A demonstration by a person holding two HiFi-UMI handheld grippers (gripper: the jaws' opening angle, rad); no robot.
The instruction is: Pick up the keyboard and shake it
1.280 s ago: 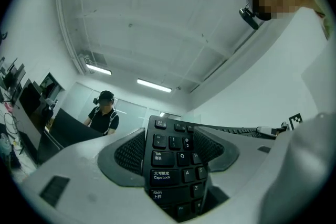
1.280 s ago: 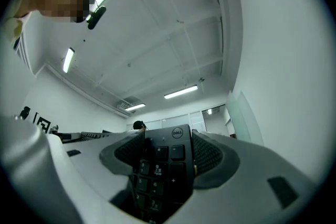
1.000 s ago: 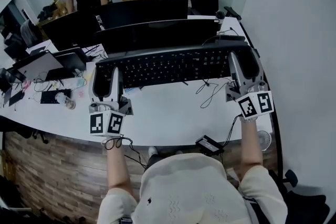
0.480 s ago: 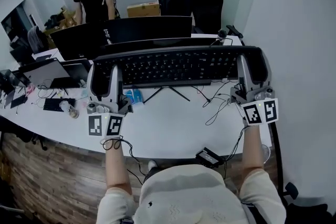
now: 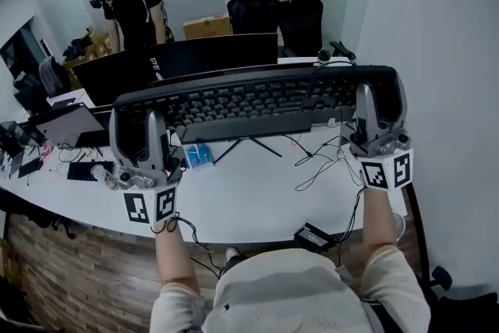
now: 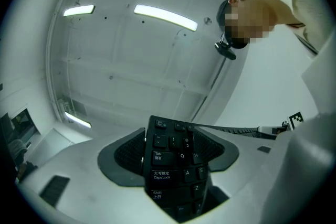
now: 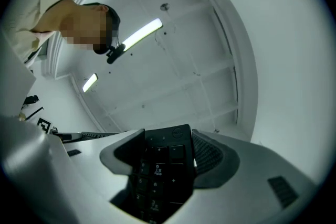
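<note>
A long black keyboard (image 5: 249, 101) hangs in the air above the white desk (image 5: 257, 187), keys facing me, its left end lower than its right. My left gripper (image 5: 131, 125) is shut on the keyboard's left end and my right gripper (image 5: 380, 93) is shut on its right end. In the left gripper view the Tab and Caps Lock end of the keyboard (image 6: 170, 165) sits pinched between the jaws of the left gripper (image 6: 173, 152), with the ceiling behind it. The right gripper view shows the number-pad end of the keyboard (image 7: 157, 165) clamped in the right gripper (image 7: 163, 152).
Two dark monitors (image 5: 210, 52) stand behind the keyboard. Loose cables (image 5: 316, 160) and a blue object (image 5: 199, 154) lie on the desk, and a power adapter (image 5: 312, 235) hangs at its front edge. A laptop (image 5: 66, 113) sits left. A person (image 5: 129, 0) stands at the back near office chairs (image 5: 277, 0).
The keyboard has risen off the desk and come toward me over the last second. It now tilts, as its left end and my left gripper have dropped lower than the right.
</note>
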